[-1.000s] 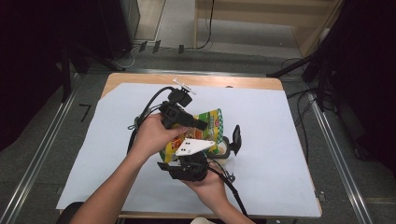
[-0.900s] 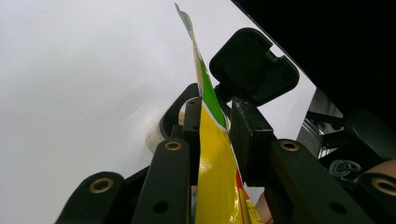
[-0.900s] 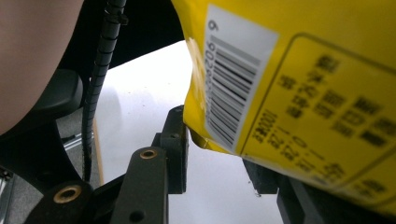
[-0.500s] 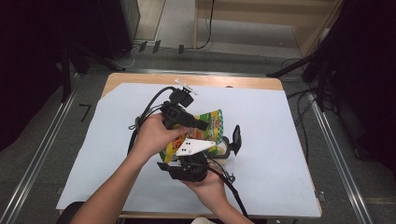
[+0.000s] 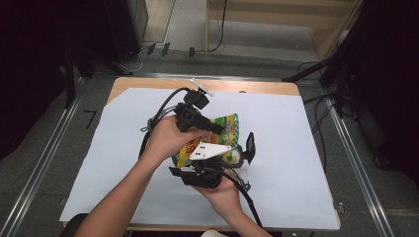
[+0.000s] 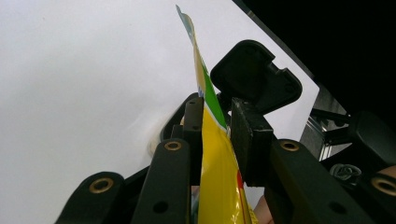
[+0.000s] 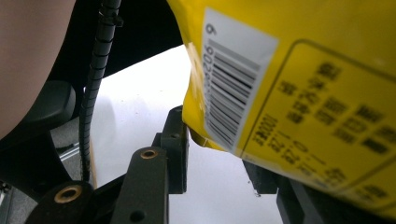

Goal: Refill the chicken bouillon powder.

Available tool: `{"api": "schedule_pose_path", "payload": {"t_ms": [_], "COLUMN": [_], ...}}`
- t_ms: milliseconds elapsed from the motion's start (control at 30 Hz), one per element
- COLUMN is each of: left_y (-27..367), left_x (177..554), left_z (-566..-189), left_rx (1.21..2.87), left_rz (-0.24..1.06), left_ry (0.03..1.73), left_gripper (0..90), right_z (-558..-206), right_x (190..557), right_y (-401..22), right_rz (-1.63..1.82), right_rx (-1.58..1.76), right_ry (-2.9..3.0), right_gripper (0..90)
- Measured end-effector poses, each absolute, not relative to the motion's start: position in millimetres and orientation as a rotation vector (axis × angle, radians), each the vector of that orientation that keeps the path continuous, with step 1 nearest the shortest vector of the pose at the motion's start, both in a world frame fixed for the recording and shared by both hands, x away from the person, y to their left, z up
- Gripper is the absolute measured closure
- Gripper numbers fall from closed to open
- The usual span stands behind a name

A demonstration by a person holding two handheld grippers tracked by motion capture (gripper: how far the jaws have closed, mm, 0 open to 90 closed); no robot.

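Note:
A yellow and green snack bag (image 5: 226,124) is held up over the middle of the table between both grippers. My left gripper (image 5: 217,129) comes in from the left, and in the left gripper view (image 6: 215,116) its jaws are shut on the bag's (image 6: 217,158) thin edge. My right gripper (image 5: 234,153) reaches up from below. In its own view (image 7: 218,150) the bag's (image 7: 299,93) lower corner, barcode side facing me, sits between the jaws. The left pad touches it and the right jaw is mostly hidden behind it.
A white paper sheet (image 5: 296,148) covers the wooden table (image 5: 148,81). A small white stick (image 5: 201,87) lies near the far edge. Black cables (image 5: 158,116) trail from the left gripper. Metal rails (image 5: 44,158) run along the floor on both sides.

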State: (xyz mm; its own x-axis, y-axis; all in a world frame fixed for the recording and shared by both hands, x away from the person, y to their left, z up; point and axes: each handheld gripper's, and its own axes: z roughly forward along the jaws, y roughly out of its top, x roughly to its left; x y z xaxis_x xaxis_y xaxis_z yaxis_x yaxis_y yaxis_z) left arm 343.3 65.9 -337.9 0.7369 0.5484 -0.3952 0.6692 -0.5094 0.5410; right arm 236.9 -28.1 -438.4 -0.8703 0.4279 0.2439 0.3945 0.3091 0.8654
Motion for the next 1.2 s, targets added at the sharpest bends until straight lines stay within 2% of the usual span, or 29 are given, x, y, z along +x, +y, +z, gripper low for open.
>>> {"api": "schedule_pose_path", "payload": {"t_ms": [1200], "left_y": [65.4], "left_x": [341.0], "left_z": [-338.3], "left_rx": [2.258], "left_rz": [-0.232], "left_ry": [0.903], "left_gripper": [75.9], "right_z": [-438.2], "right_x": [234.0], "right_y": [-26.8], "right_rz": [1.641], "right_rx": [0.780], "right_ry": [2.528], "right_gripper": [66.2]}}
